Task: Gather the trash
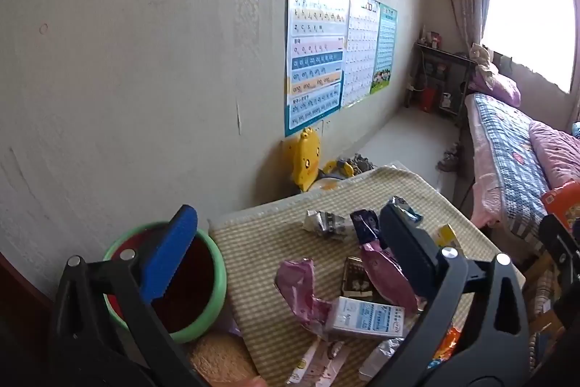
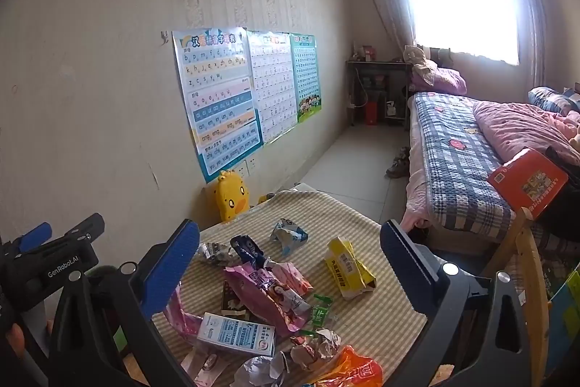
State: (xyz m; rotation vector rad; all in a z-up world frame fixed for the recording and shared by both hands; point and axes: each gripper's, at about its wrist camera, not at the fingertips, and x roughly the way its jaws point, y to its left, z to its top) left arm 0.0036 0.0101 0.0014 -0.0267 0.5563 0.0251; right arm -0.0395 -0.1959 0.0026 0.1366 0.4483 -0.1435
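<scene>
Left wrist view shows a low table (image 1: 362,191) under a striped cloth, strewn with wrappers, and a green bin (image 1: 214,296) touching its near left corner. Both tools hover over the litter with fingers spread wide, holding nothing: the left gripper (image 1: 290,263) straddles the bin's rim and the pile, the right gripper (image 2: 290,263) hangs above the table's middle. Among the trash lie a pink wrapper (image 2: 268,292), a yellow packet (image 2: 348,267) set apart to the right, and a small white box (image 2: 235,332) at the near edge.
</scene>
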